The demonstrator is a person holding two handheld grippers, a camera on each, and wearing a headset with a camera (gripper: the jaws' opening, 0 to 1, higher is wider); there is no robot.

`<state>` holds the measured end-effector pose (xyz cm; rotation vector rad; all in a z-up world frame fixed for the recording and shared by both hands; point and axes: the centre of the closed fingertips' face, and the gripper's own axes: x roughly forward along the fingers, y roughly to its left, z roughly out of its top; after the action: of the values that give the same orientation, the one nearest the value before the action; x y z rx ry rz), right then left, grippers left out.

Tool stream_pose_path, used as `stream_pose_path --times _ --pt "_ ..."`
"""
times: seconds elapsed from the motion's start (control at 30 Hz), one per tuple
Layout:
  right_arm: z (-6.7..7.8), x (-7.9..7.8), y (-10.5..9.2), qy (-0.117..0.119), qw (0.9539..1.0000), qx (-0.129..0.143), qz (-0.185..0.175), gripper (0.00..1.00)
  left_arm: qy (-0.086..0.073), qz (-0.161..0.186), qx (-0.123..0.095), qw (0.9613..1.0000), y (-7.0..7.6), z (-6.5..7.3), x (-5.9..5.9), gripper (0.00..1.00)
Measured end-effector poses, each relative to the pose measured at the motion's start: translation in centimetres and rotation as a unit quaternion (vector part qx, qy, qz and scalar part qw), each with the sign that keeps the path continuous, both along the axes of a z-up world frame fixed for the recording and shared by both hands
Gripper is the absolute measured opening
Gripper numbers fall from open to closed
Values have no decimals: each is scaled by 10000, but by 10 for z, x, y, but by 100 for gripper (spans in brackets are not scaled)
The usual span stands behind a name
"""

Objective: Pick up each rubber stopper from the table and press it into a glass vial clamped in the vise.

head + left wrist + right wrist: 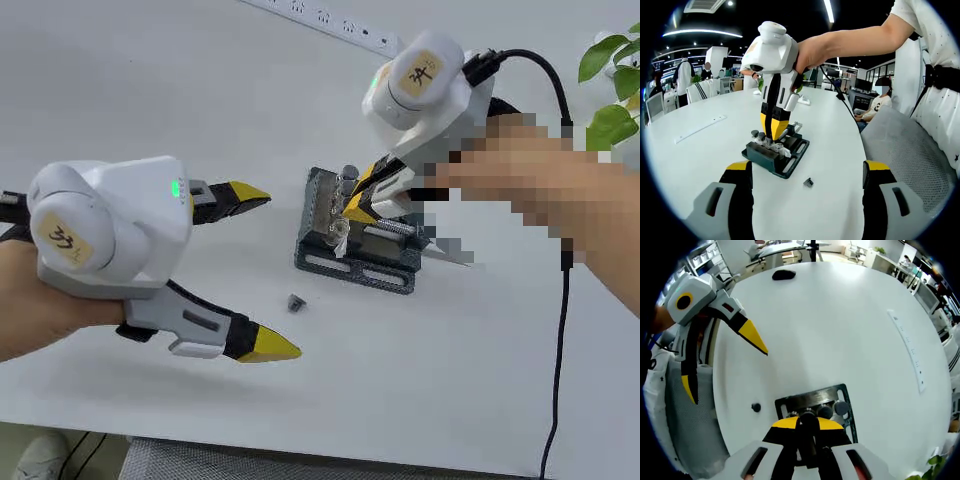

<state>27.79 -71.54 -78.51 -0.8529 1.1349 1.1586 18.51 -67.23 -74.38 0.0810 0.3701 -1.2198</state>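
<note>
Head view: left gripper (pixel 278 270) hovers with jaws released wide. A loose stopper (pixel 296 302) lies on the bench (pixel 150 90) near the vise (pixel 355 268).
Left gripper view: right gripper (pixel 772 134) stands over the vials (pixel 761 139).
Right gripper view: its jaws are clenched.

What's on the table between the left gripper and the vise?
One loose rubber stopper on otherwise bare table, seen in the head view and left gripper view.

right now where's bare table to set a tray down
Bare table lies between the vise and the power strip, and along the near edge past the loose stopper. Crowded over the vise, under the right gripper.
</note>
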Motion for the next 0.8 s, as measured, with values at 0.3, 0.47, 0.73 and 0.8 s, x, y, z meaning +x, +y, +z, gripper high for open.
stream_pose_path --times 0.3,0.47,0.73,0.8 --pt "0 1 -1 -17 10000 23 -46 8 22 -7 3 10000 0 -1 0 89" --pt "1 1 -4 -57 9999 37 -88 9 13 -5 -16 10000 -1 0 0 90" --pt "14 1 -8 -82 9998 141 -95 8 32 -4 -3 10000 -1 0 -1 89" --pt "16 3 -7 -143 9996 205 -99 4 25 -5 -10 10000 -2 0 -1 89"
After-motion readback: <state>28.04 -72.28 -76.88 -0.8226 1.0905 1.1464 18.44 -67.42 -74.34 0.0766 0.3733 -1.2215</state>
